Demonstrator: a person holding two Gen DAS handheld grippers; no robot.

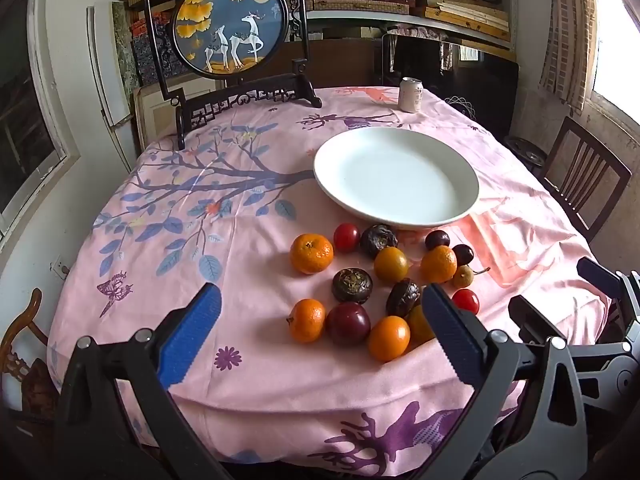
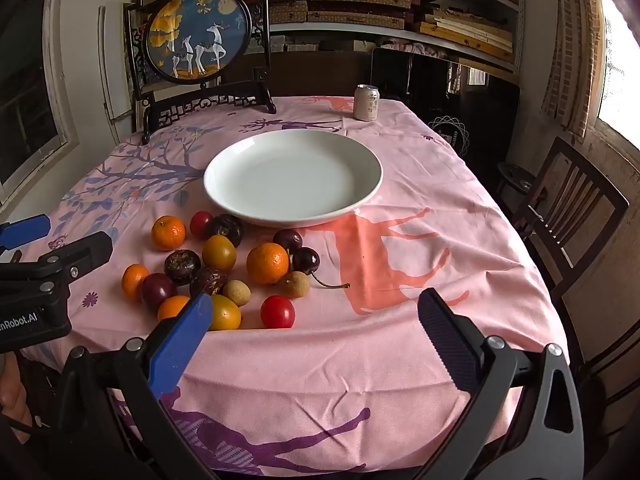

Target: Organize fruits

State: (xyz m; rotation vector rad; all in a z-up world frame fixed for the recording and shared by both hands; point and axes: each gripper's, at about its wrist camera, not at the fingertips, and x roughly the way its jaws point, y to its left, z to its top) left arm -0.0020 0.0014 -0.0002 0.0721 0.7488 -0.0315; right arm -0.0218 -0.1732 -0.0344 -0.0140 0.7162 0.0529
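Observation:
A white plate lies empty on the pink tablecloth. In front of it sits a cluster of several fruits: tangerines, dark passion fruits, cherry tomatoes, dark cherries, yellow fruits and longans. My left gripper hovers open just before the near fruits, with nothing between its fingers. My right gripper is open over bare cloth right of the cluster, a red tomato near its left finger. Each gripper shows at the edge of the other's view.
A drink can stands at the far table edge. A framed round deer picture on a dark stand occupies the far left. A wooden chair is at the right side. Shelves fill the back wall.

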